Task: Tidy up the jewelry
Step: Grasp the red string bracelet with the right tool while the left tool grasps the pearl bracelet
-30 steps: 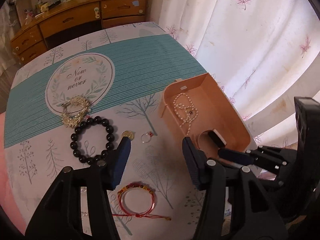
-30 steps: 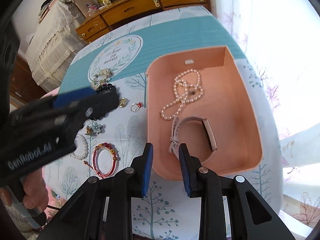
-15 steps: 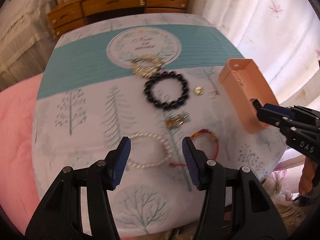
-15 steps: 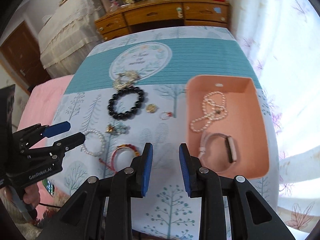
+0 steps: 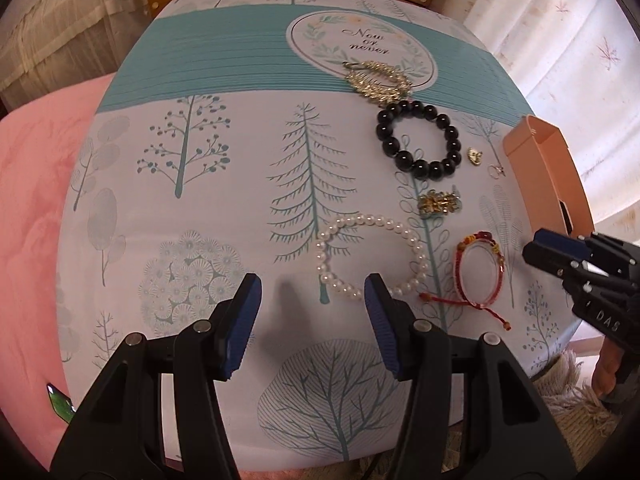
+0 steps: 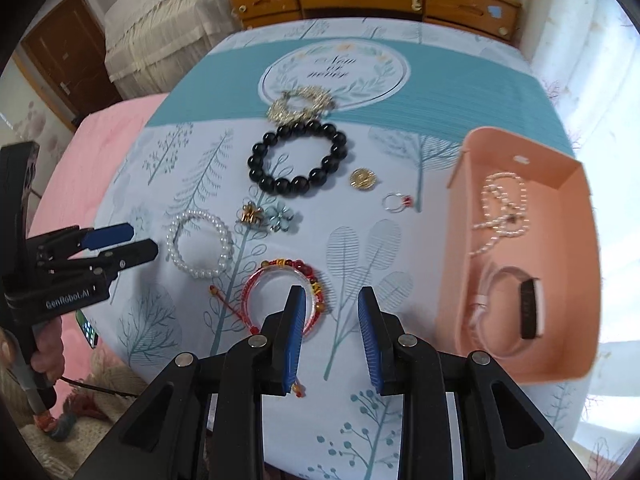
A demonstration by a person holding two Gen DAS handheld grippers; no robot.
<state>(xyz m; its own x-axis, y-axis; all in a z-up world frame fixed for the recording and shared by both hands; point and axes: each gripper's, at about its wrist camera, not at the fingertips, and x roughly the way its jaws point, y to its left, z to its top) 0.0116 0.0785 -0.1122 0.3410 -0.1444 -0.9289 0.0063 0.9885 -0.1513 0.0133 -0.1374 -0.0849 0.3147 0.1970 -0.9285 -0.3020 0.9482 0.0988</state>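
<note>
Approach judged sound if left gripper (image 5: 312, 300), jaws apart and empty, straddles one side of pearl bracelet (image 5: 370, 258); right gripper (image 6: 328, 336) likewise parted, empty.

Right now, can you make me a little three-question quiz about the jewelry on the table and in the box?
1. True or false: the pink box already holds a pearl necklace.
2. Which bracelet lies nearest the right tongs? A) black bead bracelet B) red string bracelet C) white pearl bracelet
3. Fill in: the small ring lies on the ____, outside the box.

Key: 1 true; 2 B; 3 tablecloth.
</note>
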